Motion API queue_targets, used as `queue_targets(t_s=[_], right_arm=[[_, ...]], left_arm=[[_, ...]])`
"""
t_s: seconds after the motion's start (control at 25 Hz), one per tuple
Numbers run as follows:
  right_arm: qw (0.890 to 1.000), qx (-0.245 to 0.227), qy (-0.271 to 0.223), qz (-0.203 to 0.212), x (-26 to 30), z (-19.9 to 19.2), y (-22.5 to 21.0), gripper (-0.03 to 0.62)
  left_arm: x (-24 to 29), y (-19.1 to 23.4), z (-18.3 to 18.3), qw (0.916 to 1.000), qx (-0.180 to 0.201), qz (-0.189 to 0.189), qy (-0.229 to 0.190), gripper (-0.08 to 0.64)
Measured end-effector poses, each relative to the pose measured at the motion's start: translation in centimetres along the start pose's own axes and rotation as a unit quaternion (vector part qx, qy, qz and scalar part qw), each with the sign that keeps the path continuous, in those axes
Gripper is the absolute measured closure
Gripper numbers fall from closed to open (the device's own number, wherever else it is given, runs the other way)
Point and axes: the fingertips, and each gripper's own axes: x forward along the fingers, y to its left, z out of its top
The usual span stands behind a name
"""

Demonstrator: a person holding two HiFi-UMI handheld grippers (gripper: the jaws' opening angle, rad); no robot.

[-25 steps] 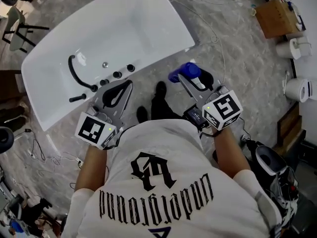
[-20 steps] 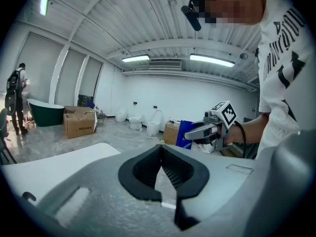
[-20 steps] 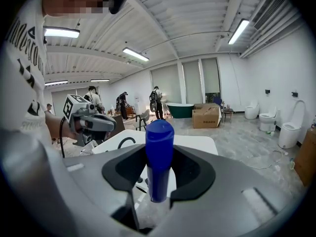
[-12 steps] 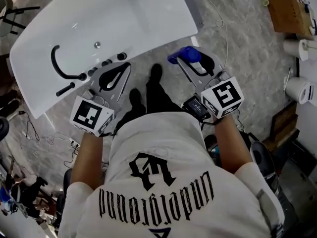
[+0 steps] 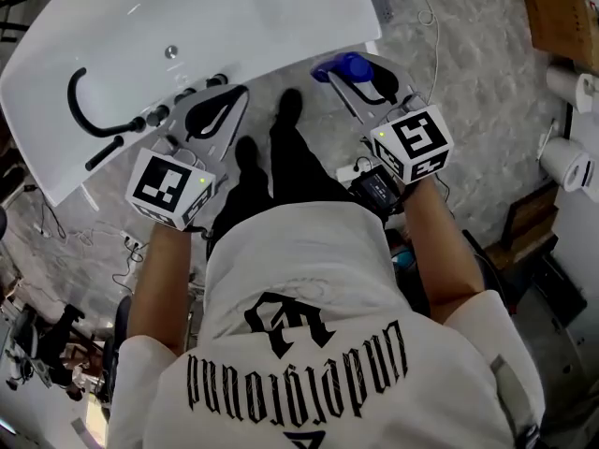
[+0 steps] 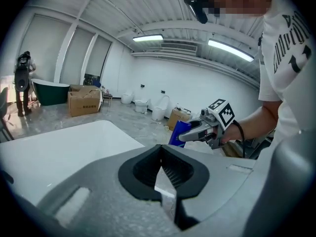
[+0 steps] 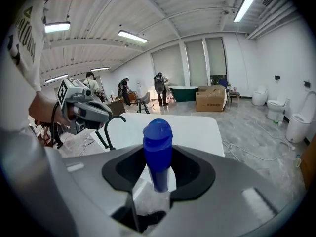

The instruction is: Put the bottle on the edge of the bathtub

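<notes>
The blue bottle [image 5: 344,66] lies between the jaws of my right gripper [image 5: 360,82], which is shut on it just beside the white bathtub's [image 5: 281,64] near right corner. In the right gripper view the bottle [image 7: 157,142] stands out of the right gripper [image 7: 157,179] with its rounded cap forward and the bathtub [image 7: 197,127] behind it. My left gripper [image 5: 239,96] is shut and holds nothing, its tips over the tub's near rim by the black knobs [image 5: 182,92]. In the left gripper view the left gripper [image 6: 162,169] shows its jaws meeting, with the bottle [image 6: 178,132] off to the right.
A black curved faucet [image 5: 89,110] rises from the tub rim at the left. The person's legs and shoes [image 5: 281,129] stand between the grippers. A cardboard box [image 5: 557,12], white fixtures [image 5: 571,166] and cables lie on the marble floor to the right. People stand far off [image 7: 160,85].
Both grippers have come down and closer to the bathtub. The bottle has moved from over the floor to right beside the tub's near corner. The person has stepped nearer the tub.
</notes>
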Motion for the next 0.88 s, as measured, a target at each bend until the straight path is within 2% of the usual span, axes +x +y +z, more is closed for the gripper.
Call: queue_targets(t_s=[0.56,0.88], right_arm=[[0.998,0.001,0.067,0.006,7.7,-9.2,-5.1,0.437],[0.993,-0.025,0.116,0.001,11.2,-14.1,-7.2,0.439]], left_arm=[[7.5,2.7,-7.1,0.9968,-0.025,-0.017,0.074,0.552],[9.4,3.0,-10.1,0.9937,-0.032,-0.026,0.105,0.552]])
